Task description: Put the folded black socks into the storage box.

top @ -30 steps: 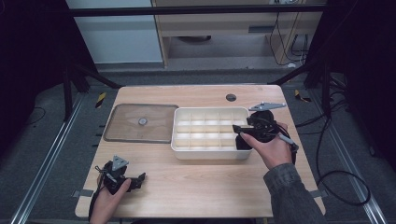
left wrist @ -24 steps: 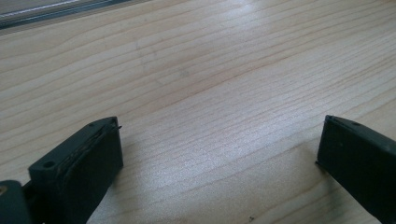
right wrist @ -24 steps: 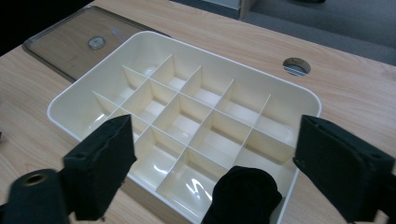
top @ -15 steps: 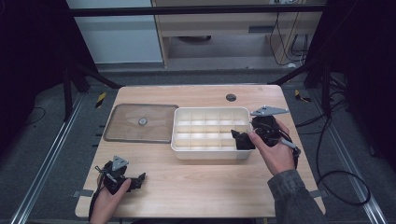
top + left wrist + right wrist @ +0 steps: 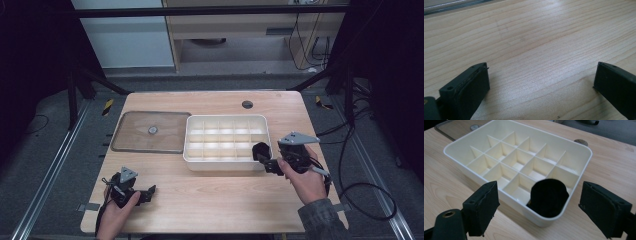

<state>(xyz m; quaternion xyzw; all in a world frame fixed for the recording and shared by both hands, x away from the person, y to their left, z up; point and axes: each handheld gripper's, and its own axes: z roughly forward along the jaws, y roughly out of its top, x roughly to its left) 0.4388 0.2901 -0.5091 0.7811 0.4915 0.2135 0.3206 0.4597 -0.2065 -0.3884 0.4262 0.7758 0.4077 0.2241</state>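
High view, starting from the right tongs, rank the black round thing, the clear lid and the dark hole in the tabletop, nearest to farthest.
From the right tongs:
1. Black round thing, in the near right corner cell of the white divided tray, right by the tongs.
2. Dark hole, beyond the tray toward the table's far edge.
3. Clear lid, flat on the table left of the tray.

On your wooden surface (image 5: 210, 200), you have a clear flat lid (image 5: 150, 132) with a small round knob lying at the left, and a dark round hole (image 5: 247, 104) near the far edge.
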